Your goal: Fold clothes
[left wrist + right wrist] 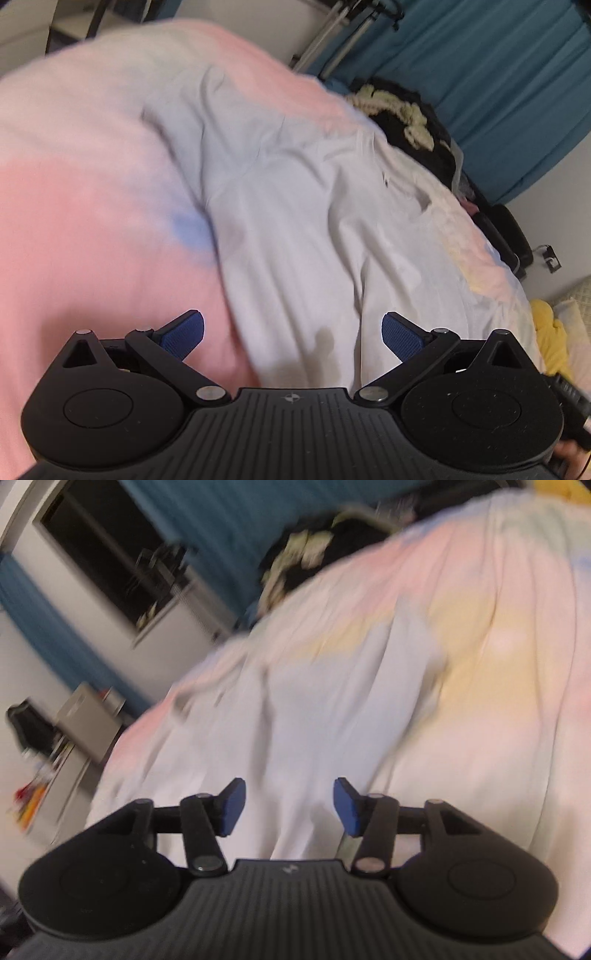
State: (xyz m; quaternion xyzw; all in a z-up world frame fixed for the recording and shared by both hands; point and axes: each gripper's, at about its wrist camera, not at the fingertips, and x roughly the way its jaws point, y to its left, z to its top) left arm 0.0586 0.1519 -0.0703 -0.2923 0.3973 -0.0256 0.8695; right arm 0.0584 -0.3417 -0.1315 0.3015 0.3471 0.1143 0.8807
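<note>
Bed with pink-yellow pastel sheet, teal curtain behind; wrinkled pale-grey cotton garment on top. Left gripper and right gripper both spread, empty.

1. A pastel pink-and-yellow bedsheet covered the bed.
2. Teal curtains hung at the far right.
3. A dark window stood far left.
4. A yellow cloth lay at the right edge.

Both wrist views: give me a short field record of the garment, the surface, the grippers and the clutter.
garment: pale shirt, spread out, creased, not folded
surface: pink and yellow bedsheet under it
left gripper: open, nothing between pads, above the shirt's near edge
right gripper: open, nothing between pads
clutter: black and cream garment at the bed's far edge
image quality: right view blurred
</note>
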